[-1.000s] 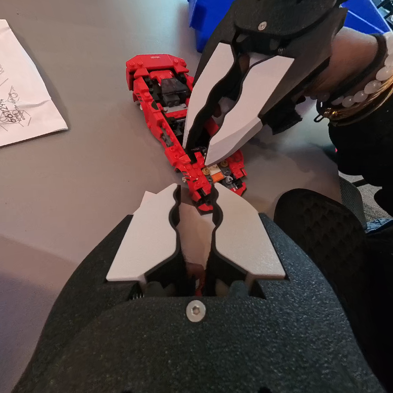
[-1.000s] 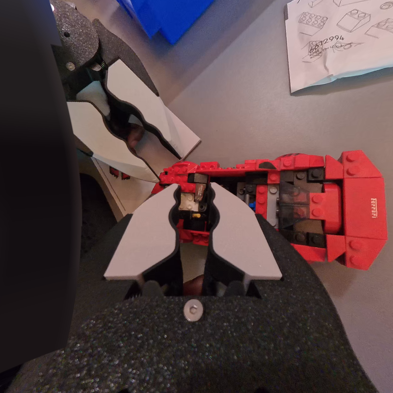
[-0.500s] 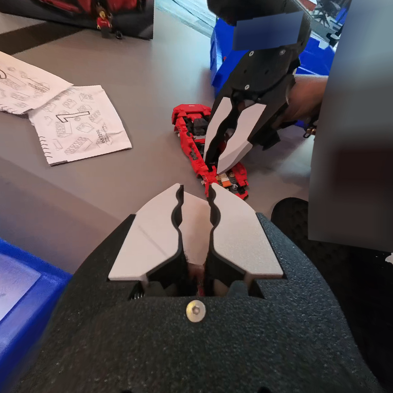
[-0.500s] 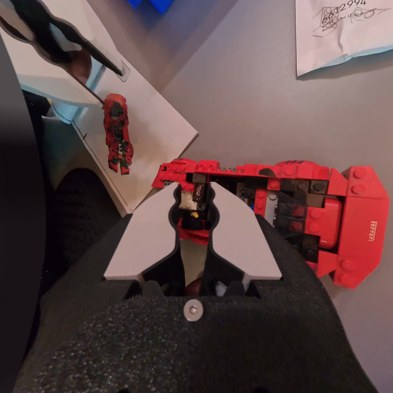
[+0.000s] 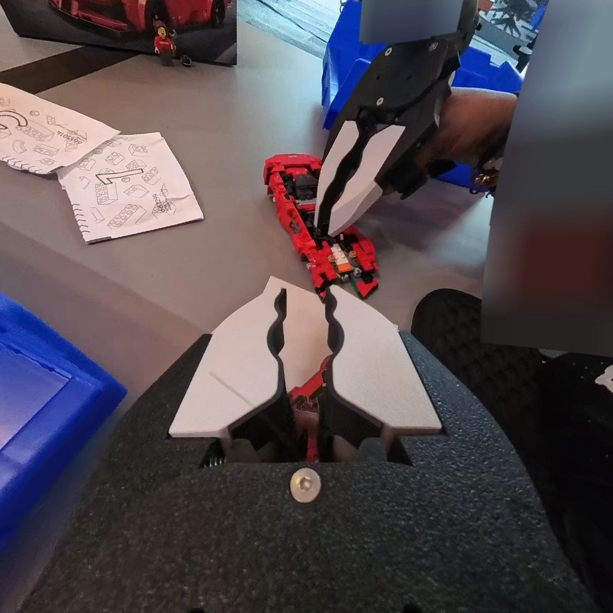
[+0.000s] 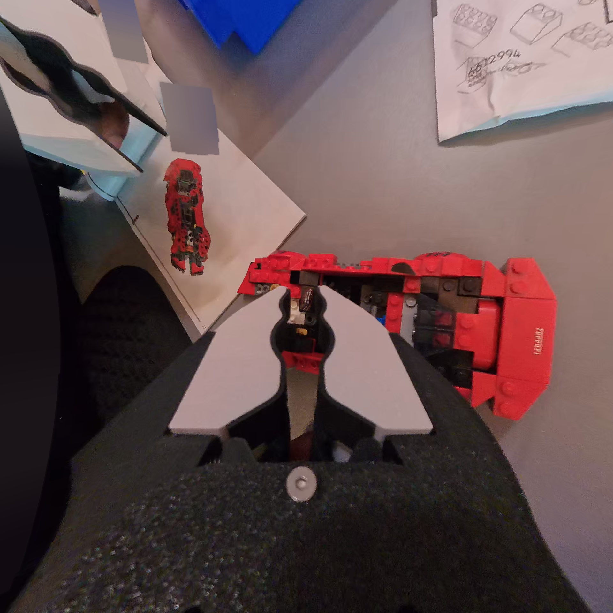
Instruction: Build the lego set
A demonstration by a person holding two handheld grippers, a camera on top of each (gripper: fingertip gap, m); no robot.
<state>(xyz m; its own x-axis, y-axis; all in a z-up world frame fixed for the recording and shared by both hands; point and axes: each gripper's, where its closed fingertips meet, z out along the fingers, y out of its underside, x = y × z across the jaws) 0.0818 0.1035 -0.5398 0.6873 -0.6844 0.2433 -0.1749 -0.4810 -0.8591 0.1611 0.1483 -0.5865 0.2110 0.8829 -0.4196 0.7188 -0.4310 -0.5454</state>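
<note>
A partly built red Lego car (image 5: 300, 212) lies on the grey table (image 5: 199, 272). It also shows in the right wrist view (image 6: 464, 325), with its open black interior facing up. My right gripper (image 6: 304, 293) is over the car's nose end, nearly shut on a small dark Lego piece (image 6: 306, 298) held at the car's interior. In the left wrist view the right gripper (image 5: 326, 230) points down with its tips touching the car. My left gripper (image 5: 306, 293) is open and empty, just short of the car's near end.
Two white paper bags (image 5: 129, 189) lie left of the car. The set's box with a minifigure (image 5: 164, 43) stands at the back. Blue bins sit at near left (image 5: 49, 398) and behind the car (image 5: 348, 66). An open instruction booklet (image 6: 232, 225) lies by the car's nose. There is about 11 centimetres between the tips of the two grippers.
My left gripper has pulled back and risen away from the car, so more of the table shows. My right gripper has stayed on the car's nose end with the small piece.
</note>
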